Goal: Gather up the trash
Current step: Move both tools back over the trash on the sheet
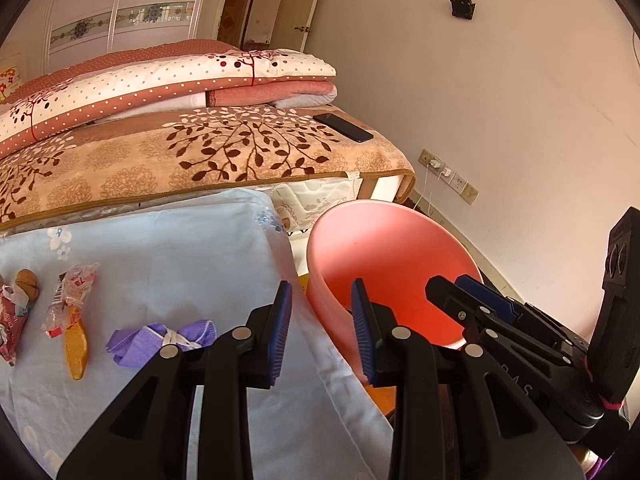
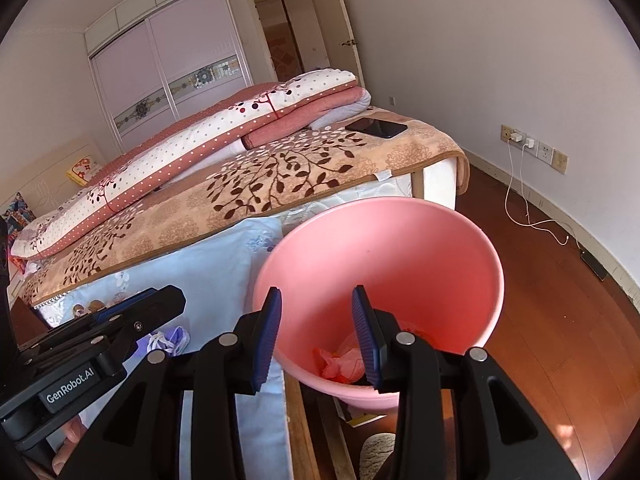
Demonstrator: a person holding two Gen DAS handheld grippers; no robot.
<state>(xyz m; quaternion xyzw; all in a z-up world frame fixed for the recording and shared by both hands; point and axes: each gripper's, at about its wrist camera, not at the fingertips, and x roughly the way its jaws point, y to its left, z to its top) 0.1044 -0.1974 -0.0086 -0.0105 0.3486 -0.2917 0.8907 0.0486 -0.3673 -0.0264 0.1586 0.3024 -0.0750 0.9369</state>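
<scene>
Bin: pink basin [image 2: 440, 248] beside the bed edge, rim just past the pale blue sheet [image 1: 168, 264]; some crumpled red/pink trash [image 2: 340, 364] already at its bottom.
R gripper [image 2: 316, 336]: hung over the basin mouth, jaws apart, nothing between the pads.
L gripper [image 1: 322, 332]: over the sheet's edge next to the basin, jaws apart, empty.
Trash left: purple mask [image 1: 160, 340] on the sheet, nearest the L gripper; orange piece [image 1: 76, 348] w/ a clear red-print wrapper [image 1: 72, 296] further left; red packet [image 1: 12, 328] and a brown nut-like bit [image 1: 28, 282] at the far left.
Progress, judged: partly done, several pcs still out on the sheet.
Risk 1: thin mask lay flat on soft cloth, so likely to pinch the sheet along w/ it and drag the sheet.
Risk 2: wrapper light and slick, could slip from the pads before reaching the basin and land on the floor.
Risk 3: both grippers close together near the rim; crossing paths could knock them or tip the basin.
Not trash: phone [image 1: 344, 128] on the brown blanket [image 1: 200, 168], well apart, best left alone.
</scene>
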